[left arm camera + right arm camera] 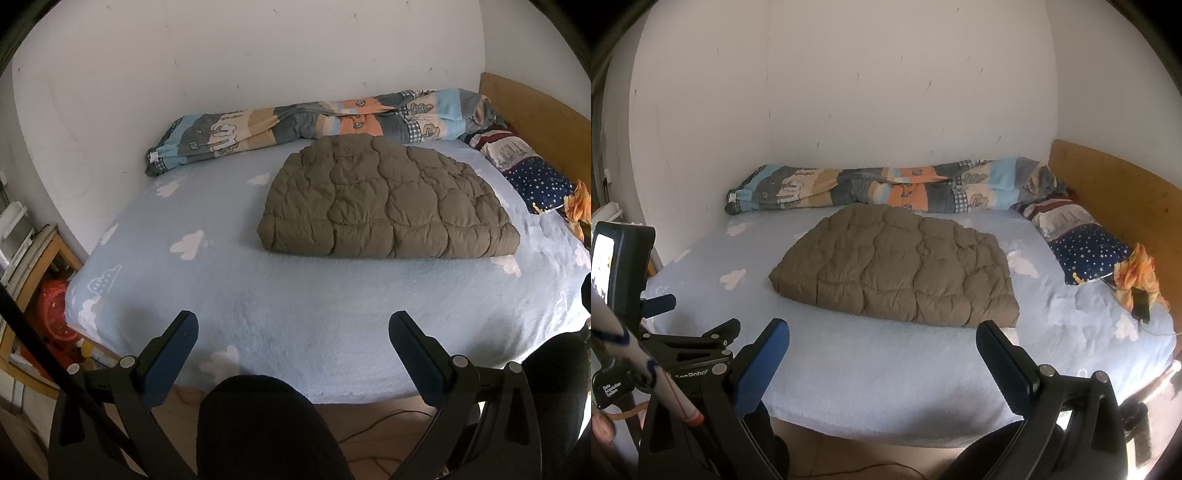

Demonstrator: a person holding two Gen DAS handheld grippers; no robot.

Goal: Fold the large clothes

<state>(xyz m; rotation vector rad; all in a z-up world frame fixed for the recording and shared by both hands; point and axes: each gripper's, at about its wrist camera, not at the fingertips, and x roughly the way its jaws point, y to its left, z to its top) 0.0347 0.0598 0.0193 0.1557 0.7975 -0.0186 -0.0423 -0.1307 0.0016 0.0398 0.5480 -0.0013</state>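
An olive-brown quilted puffer garment lies folded into a compact bundle on the middle of the light blue bed sheet; it also shows in the right wrist view. My left gripper is open and empty, held back over the bed's near edge, well short of the garment. My right gripper is open and empty, just in front of the garment's near right corner, apart from it.
A rolled patterned duvet lies along the white wall. A starry pillow and an orange item lie by the wooden headboard. A wooden shelf stands left. A phone mount sits left.
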